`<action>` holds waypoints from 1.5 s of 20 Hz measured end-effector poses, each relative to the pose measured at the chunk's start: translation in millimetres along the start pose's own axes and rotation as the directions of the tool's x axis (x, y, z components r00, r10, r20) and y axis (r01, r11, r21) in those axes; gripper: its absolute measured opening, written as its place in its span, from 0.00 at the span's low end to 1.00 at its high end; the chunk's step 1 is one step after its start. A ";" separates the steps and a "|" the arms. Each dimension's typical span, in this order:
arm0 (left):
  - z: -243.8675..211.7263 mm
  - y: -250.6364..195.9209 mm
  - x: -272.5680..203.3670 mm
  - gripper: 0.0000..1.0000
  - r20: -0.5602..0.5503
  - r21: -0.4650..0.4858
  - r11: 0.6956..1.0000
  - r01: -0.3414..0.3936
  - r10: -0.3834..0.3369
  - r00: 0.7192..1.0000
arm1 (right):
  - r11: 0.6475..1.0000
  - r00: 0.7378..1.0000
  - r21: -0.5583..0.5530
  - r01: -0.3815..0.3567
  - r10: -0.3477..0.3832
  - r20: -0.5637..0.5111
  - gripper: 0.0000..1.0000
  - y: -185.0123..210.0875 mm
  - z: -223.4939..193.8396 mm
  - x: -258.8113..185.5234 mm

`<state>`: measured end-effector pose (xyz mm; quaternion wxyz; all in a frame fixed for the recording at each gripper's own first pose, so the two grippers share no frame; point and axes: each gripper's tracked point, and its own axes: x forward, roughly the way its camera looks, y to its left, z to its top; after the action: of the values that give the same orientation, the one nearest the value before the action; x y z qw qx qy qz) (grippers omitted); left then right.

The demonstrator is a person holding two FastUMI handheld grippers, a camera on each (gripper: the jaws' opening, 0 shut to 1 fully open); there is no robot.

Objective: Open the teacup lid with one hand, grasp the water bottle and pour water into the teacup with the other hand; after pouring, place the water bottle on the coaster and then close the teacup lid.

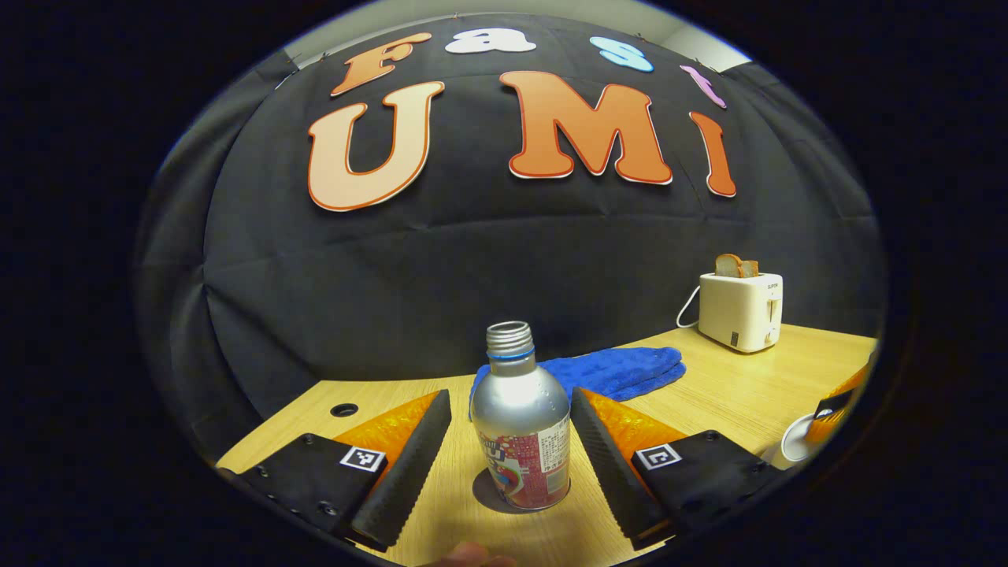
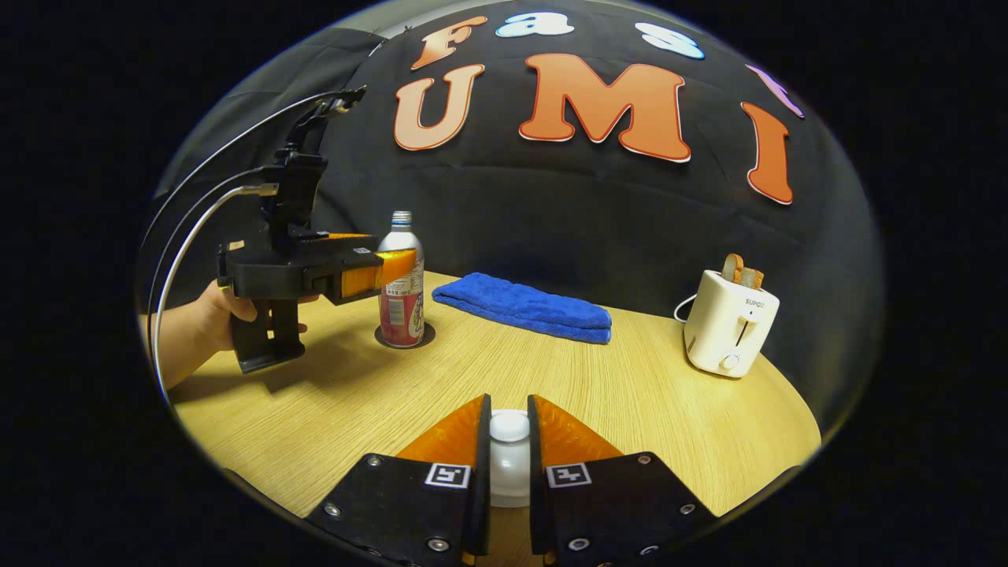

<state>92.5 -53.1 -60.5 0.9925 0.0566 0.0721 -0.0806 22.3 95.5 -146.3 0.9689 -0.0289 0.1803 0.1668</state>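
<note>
- Between the spread fingers of the left gripper [image 1: 510, 465], in the left gripper view, a silver water bottle [image 1: 520, 421] stands upright with its cap off; the fingers sit on either side of it with a gap showing on both sides, so nothing is gripped.
- Under the bottle lies a dark round coaster [image 1: 484, 492], on a light wooden table [image 1: 732, 394].
- Closed around the white knob of the teacup lid [image 2: 509, 425], in the right gripper view, the right gripper [image 2: 509, 449] has both fingers pressed against the knob's sides.
- At the far right edge of the left gripper view, part of a white teacup [image 1: 795, 441] shows beside the other gripper.
- Seen from the right gripper view, a hand [image 2: 213, 315] holds the left gripper by its handle at the table's left, level with the bottle.
- A folded blue towel [image 2: 524, 305] lies behind the bottle, near the black cloth wall.
- A white toaster [image 2: 728, 327] with bread in its slots stands at the right of the table, well apart from the bottle.
</note>
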 end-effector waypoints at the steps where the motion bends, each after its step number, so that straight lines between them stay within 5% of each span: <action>1: 1.5 0.3 0.5 1.00 0.008 0.001 1.000 -0.002 0.002 1.000 | 1.000 1.000 -0.001 0.001 -0.001 0.002 0.20 -0.2 -0.1 0.5; 11: 30.6 2.3 -7.6 1.00 0.083 -0.005 1.000 -0.026 0.026 0.996 | 1.000 1.000 -0.018 0.006 -0.006 0.010 0.21 -2.6 -5.1 4.9; 17: 43.0 7.4 -13.2 1.00 0.117 -0.004 0.999 -0.048 0.048 0.992 | 0.996 0.999 -0.076 0.040 -0.039 0.026 0.31 -6.9 -3.7 3.1; 24: 64.4 12.8 -45.1 1.00 0.164 -0.049 0.998 -0.049 0.057 0.985 | 0.994 0.997 -0.085 0.065 -0.060 0.058 0.69 -9.1 4.8 -1.5; 30: 71.7 17.6 -83.2 1.00 0.165 -0.075 0.996 -0.052 0.064 0.984 | 0.995 0.988 -0.049 0.084 -0.076 0.138 0.81 -11.9 30.8 -17.1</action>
<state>23.9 -32.2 24.4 0.9984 0.0167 -0.0103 -0.0535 21.7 82.5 -111.4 0.9837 -0.0512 0.1082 0.1341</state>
